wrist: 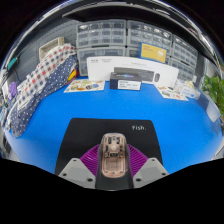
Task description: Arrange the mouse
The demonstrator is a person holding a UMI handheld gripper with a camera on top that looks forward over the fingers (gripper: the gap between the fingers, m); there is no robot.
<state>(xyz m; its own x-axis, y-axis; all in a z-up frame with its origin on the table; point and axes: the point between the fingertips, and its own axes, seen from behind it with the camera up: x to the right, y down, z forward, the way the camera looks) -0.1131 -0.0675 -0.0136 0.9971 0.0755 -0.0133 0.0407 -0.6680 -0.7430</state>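
Mouse [113,157]: smooth beige plastic w/ slight sheen, on a matt black mouse mat [108,137]. Surface [130,108]: smooth blue, faint gloss. Checked cloth [40,76] nearby looks soft, woven.

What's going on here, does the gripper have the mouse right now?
Yes, it appears so. The handheld gripper holds a small beige mouse between its purple-padded fingers, which look closed against its sides. The mouse sits over a black mouse pad on the blue table. Beyond, a long white box lies in front of shelves of storage bins.
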